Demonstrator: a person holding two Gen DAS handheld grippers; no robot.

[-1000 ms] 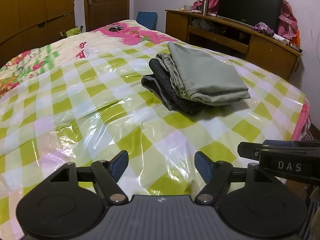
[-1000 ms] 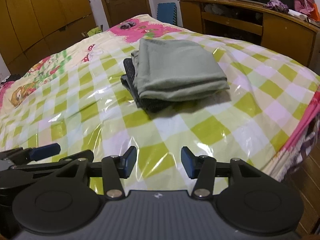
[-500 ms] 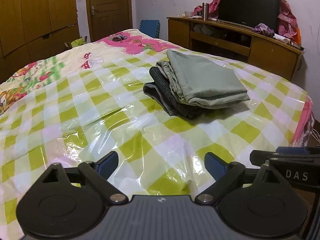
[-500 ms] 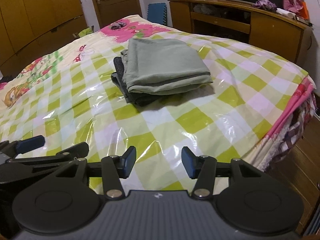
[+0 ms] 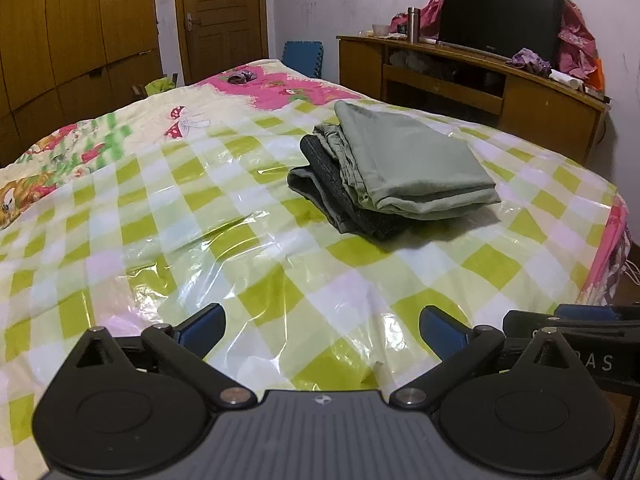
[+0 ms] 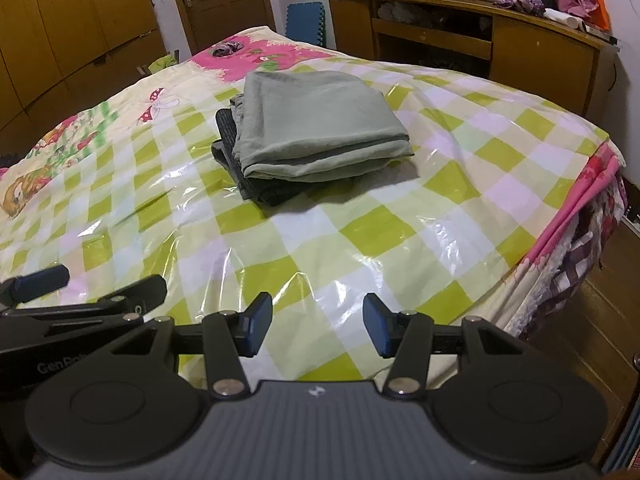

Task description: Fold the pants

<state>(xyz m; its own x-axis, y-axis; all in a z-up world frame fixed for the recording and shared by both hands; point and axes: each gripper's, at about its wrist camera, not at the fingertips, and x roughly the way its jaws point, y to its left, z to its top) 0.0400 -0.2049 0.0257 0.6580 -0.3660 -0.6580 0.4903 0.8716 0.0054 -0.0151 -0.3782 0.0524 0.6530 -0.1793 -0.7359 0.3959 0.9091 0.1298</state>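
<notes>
Folded grey-green pants (image 5: 408, 164) lie on top of a folded dark grey garment (image 5: 336, 196) in a stack on the bed; the pants also show in the right wrist view (image 6: 316, 128), above the dark garment (image 6: 264, 190). My left gripper (image 5: 322, 334) is open and empty, low over the near part of the bed, well short of the stack. My right gripper (image 6: 318, 326) is open and empty, beside the left one near the bed's front edge. Each gripper shows at the edge of the other's view.
The bed (image 5: 168, 216) has a green-and-white checked cover under clear plastic. A wooden desk (image 5: 520, 84) with a TV (image 5: 496, 16) and a flask stands at the back right. Wardrobes and a door (image 5: 220, 16) stand behind. The bed's right edge (image 6: 580, 208) drops to the floor.
Both grippers have pulled back from the folded stack toward the bed's near edge. The left jaws have opened wider. The stack has not moved.
</notes>
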